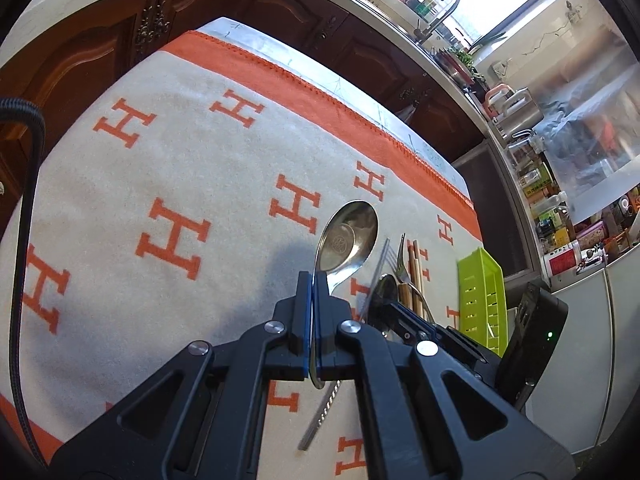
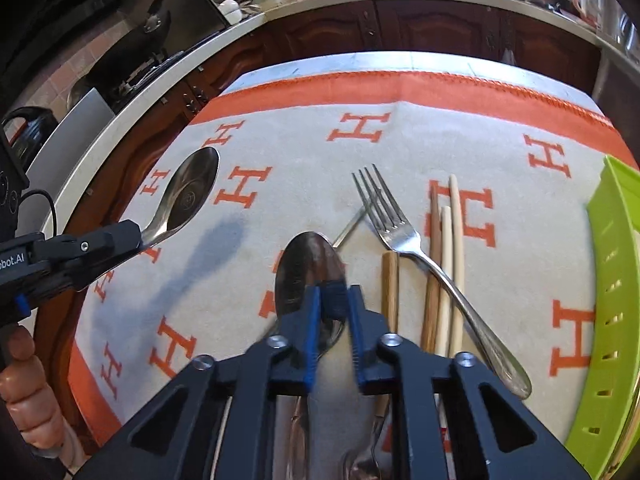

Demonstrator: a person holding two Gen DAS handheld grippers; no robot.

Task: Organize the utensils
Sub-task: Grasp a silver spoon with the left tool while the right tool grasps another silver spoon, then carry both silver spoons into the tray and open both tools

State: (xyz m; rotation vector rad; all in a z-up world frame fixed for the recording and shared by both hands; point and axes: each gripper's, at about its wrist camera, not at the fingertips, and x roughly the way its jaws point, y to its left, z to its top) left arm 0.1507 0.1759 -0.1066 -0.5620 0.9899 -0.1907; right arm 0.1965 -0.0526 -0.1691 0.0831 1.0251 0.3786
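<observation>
My left gripper point(image 1: 311, 280) is shut on the handle of a steel spoon point(image 1: 348, 236) and holds it above the cloth; it shows at the left of the right wrist view point(image 2: 138, 236), with the spoon point(image 2: 188, 196) sticking out. My right gripper point(image 2: 334, 294) is open, its fingers on either side of the neck of a second spoon point(image 2: 308, 268) lying on the cloth. A fork point(image 2: 404, 240) lies across several wooden chopsticks point(image 2: 446, 276). A lime green utensil tray point(image 2: 612, 304) stands at the right and also shows in the left wrist view point(image 1: 482, 296).
A grey cloth with orange H marks point(image 2: 304, 160) covers the table. A thin metal chopstick point(image 2: 352, 228) lies behind the second spoon. Dark wood cabinets point(image 2: 420, 28) and a counter run along the far side. Shelves of jars point(image 1: 560, 220) stand at the right.
</observation>
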